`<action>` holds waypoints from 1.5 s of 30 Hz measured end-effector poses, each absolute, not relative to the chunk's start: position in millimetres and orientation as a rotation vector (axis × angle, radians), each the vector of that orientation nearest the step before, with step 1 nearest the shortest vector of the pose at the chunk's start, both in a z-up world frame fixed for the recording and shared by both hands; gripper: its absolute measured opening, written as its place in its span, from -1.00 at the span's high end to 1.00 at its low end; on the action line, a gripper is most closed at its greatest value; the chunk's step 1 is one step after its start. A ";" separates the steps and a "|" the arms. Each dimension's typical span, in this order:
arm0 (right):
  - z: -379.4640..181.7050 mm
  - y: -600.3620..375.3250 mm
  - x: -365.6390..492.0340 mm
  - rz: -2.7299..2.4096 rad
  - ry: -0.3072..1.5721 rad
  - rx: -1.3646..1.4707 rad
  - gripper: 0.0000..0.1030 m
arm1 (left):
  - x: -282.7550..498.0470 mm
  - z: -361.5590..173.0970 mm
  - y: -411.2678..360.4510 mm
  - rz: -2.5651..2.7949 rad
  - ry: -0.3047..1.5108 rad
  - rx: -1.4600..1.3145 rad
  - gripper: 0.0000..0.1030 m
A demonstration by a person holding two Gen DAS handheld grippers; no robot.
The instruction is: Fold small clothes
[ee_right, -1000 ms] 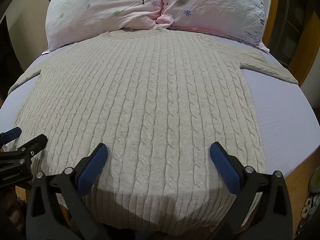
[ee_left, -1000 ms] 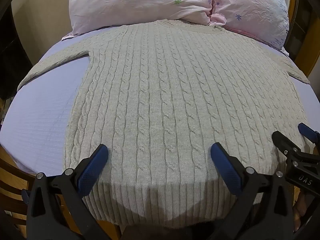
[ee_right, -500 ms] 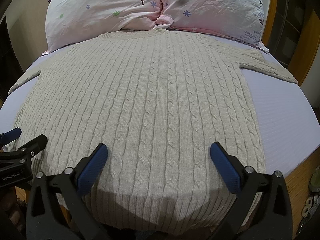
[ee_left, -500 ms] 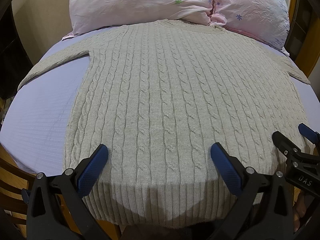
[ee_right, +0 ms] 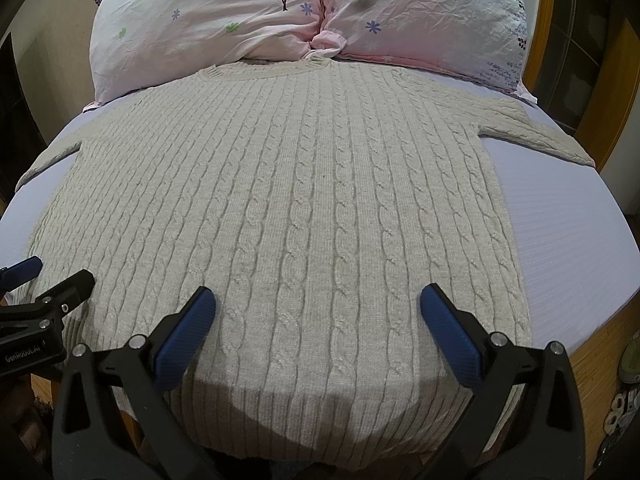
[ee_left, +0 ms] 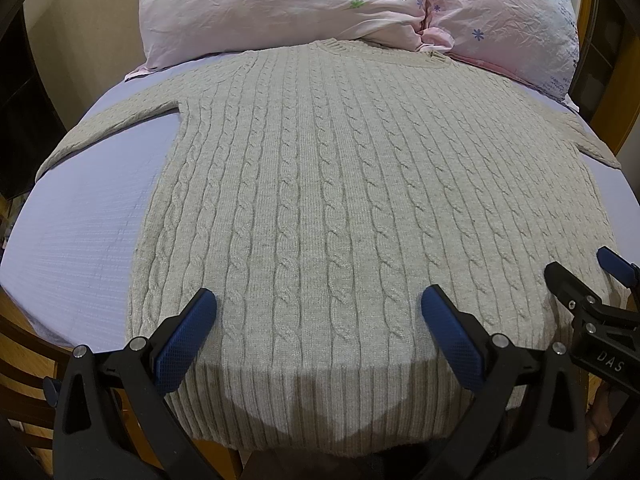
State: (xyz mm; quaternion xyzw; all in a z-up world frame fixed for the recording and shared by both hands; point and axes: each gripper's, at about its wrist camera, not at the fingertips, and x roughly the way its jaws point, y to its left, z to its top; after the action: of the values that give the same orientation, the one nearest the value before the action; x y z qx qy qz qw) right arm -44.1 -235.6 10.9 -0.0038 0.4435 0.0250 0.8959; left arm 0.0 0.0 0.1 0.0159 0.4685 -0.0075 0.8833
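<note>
A beige cable-knit sweater [ee_left: 320, 208] lies flat on the bed, hem toward me, collar by the pillows, both sleeves spread sideways. It also shows in the right wrist view [ee_right: 304, 208]. My left gripper [ee_left: 318, 312] is open and empty, hovering over the hem's left half. My right gripper [ee_right: 318, 312] is open and empty over the hem's right half. The right gripper shows at the right edge of the left wrist view [ee_left: 592, 280]; the left gripper shows at the left edge of the right wrist view [ee_right: 44, 276].
Two pink flowered pillows [ee_left: 320, 4] lie against the headboard, touching the collar. The lavender sheet [ee_left: 80, 232] shows bare on both sides [ee_right: 572, 248]. A wooden bed frame [ee_right: 600, 344] edges the mattress. Shoes [ee_right: 628, 360] sit on the floor at right.
</note>
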 end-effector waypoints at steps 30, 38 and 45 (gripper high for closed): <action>9.9 -235.5 -44.0 0.052 0.920 -0.008 -0.97 | -0.1 0.1 -0.1 -0.015 0.974 0.033 -0.97; 10.1 -235.4 -44.1 0.052 0.919 -0.008 -0.97 | -0.1 0.1 -0.1 -0.015 0.974 0.034 -0.97; 7.6 -232.5 -45.7 0.052 0.919 -0.008 -0.97 | -0.1 0.1 -0.1 -0.015 0.974 0.033 -0.97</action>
State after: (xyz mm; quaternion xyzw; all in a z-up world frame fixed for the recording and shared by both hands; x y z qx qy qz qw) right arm -45.7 -232.5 7.6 -0.0039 0.4436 0.0250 0.8959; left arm -0.1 -0.1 0.1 0.0160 0.4678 -0.0073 0.8837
